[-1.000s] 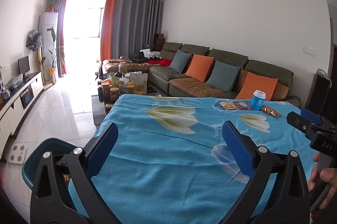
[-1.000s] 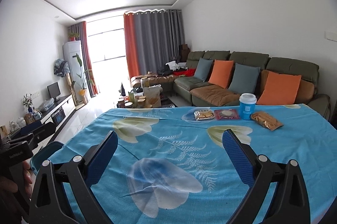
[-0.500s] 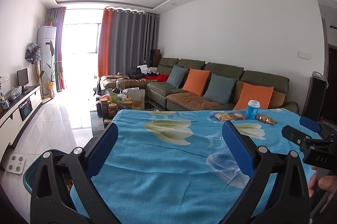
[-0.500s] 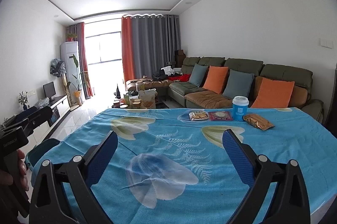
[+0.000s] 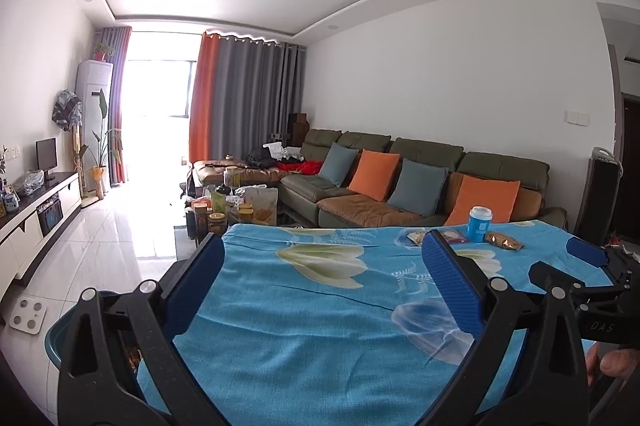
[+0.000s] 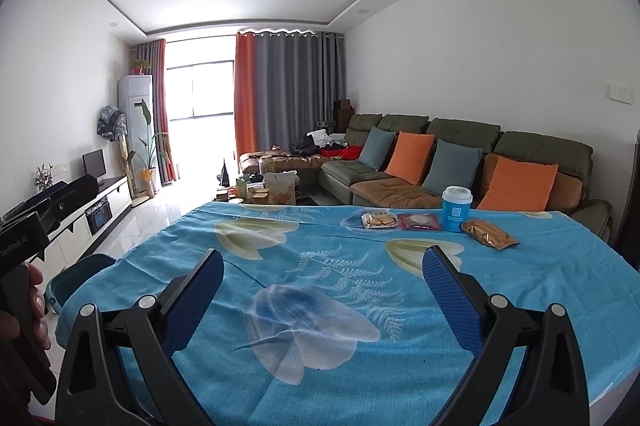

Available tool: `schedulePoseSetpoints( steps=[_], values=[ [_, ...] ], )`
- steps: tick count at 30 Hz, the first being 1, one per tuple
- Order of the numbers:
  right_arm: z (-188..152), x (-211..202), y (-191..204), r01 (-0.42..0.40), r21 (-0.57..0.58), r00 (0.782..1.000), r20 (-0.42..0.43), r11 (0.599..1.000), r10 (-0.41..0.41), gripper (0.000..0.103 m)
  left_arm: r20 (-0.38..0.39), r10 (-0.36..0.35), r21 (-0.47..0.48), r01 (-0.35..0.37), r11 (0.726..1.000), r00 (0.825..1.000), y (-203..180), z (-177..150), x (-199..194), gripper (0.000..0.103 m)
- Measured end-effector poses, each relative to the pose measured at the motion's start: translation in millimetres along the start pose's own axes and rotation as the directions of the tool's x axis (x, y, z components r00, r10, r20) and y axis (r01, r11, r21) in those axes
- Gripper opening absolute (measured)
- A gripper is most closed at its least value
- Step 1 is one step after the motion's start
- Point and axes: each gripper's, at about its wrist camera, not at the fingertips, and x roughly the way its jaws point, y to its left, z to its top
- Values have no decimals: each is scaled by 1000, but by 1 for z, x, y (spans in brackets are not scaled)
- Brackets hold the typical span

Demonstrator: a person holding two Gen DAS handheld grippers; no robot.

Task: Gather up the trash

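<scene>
On the far side of the blue flowered tablecloth (image 6: 320,266) lie a biscuit packet (image 6: 378,220), a red snack packet (image 6: 418,222), a blue paper cup with a white lid (image 6: 456,208) and a gold wrapper (image 6: 488,234). The cup (image 5: 479,224) and gold wrapper (image 5: 503,241) also show in the left wrist view. My left gripper (image 5: 320,266) is open and empty over the table's near left part. My right gripper (image 6: 320,274) is open and empty over the near middle. A teal bin (image 6: 76,276) stands on the floor left of the table.
A green sofa with orange and grey cushions (image 6: 460,161) runs behind the table. A low table with jars and bags (image 5: 232,205) stands beyond the far edge. A TV cabinet (image 5: 36,209) lines the left wall. A white scale (image 5: 28,314) lies on the floor.
Both grippers have tilted upward, so more ceiling shows and the table sits lower in each view. Both stay open and empty.
</scene>
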Motion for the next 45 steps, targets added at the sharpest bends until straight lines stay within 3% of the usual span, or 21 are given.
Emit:
schedulePoseSetpoints(
  steps=[22, 34, 45],
  values=[
    [-18, -19, 15, 22, -24, 998, 65, 999, -21, 96, 67, -26, 19, 25, 1000, 997, -8, -21, -21, 97],
    [-17, -19, 18, 26, -26, 998, 57, 999, -24, 96, 49, -38, 17, 37, 999, 998, -10, -30, -18, 97],
    [-18, -17, 20, 18, -38, 999, 49, 999, -16, 96, 47, -8, 21, 7, 1000, 999, -10, -32, -18, 97]
  ],
)
